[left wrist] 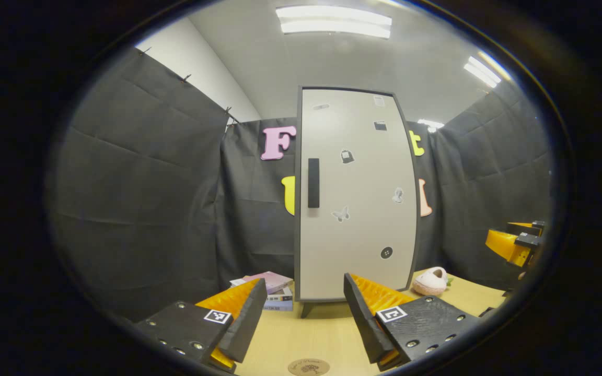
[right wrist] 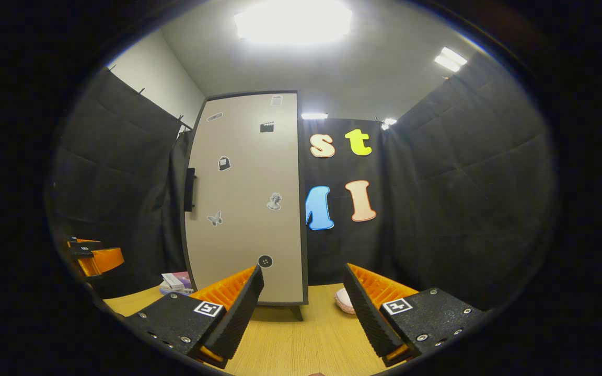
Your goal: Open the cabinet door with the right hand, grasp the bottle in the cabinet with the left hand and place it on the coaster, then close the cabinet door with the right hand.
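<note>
Left gripper view: left tool (left wrist: pixel 305 313) spread, empty, above the bench (left wrist: pixel 301 334); one closed cabinet (left wrist: pixel 356 198), one coaster (left wrist: pixel 309 366) at the near edge. Right gripper view: right tool (right wrist: pixel 303 305) spread, facing that cabinet door (right wrist: pixel 246 198).

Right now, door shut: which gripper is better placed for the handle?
Left, probably. The left gripper faces the handle almost head-on; from the right gripper it sits edge-on, off to one side. Both are open.

Walls: black cloth (left wrist: pixel 139 198) on three sides | Ceiling: white, strip lights (left wrist: pixel 335 21) lit | Worktop (right wrist: pixel 301 339): pale wood
</note>
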